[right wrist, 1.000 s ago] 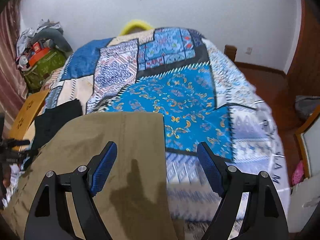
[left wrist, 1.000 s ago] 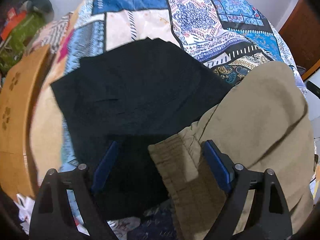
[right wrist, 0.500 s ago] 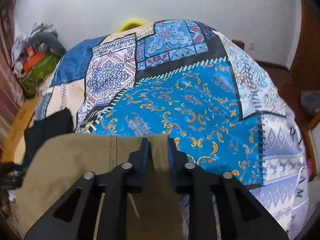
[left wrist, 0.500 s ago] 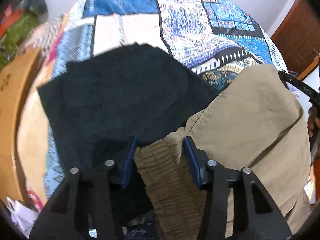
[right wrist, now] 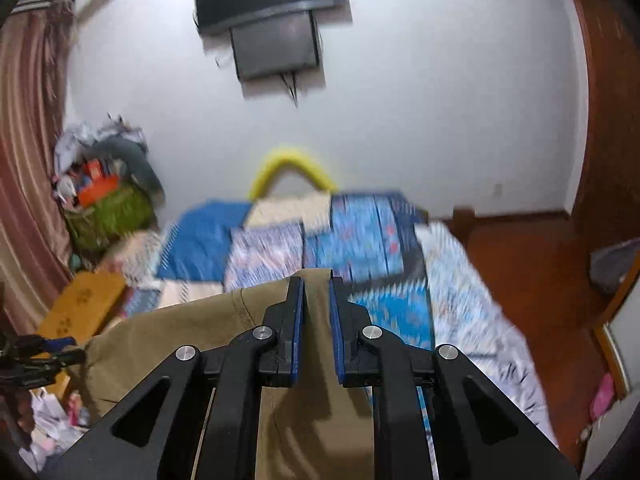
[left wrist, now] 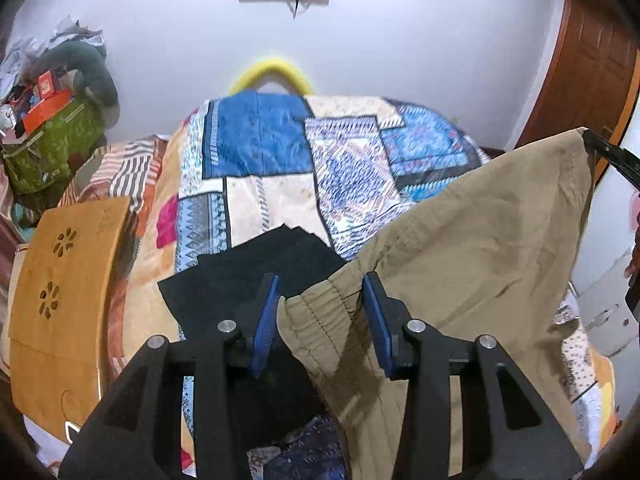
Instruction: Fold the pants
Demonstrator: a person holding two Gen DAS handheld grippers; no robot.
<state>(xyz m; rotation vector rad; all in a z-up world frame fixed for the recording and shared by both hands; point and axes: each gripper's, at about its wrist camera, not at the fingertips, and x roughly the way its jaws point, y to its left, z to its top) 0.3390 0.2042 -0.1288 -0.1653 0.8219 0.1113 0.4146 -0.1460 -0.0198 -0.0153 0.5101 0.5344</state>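
The khaki pants hang lifted above the bed, stretched between both grippers. My left gripper has the gathered elastic waistband between its blue pads; its jaws are closing and the pads press the fabric. My right gripper is shut on the other top edge of the khaki pants, with a narrow fold pinched between its pads. In the left wrist view the right gripper shows at the cloth's far corner. A black garment lies flat on the bed below the waistband.
A wooden lap table leans at the bed's left side. A green bag piled with clutter sits in the left corner. A yellow curved bar rises behind the bed. A screen hangs on the wall, and a wooden door stands right.
Both grippers went from open over the pants to closed on them. Both then rose, lifting the khaki cloth off the bed, and the views tilted up toward the wall.
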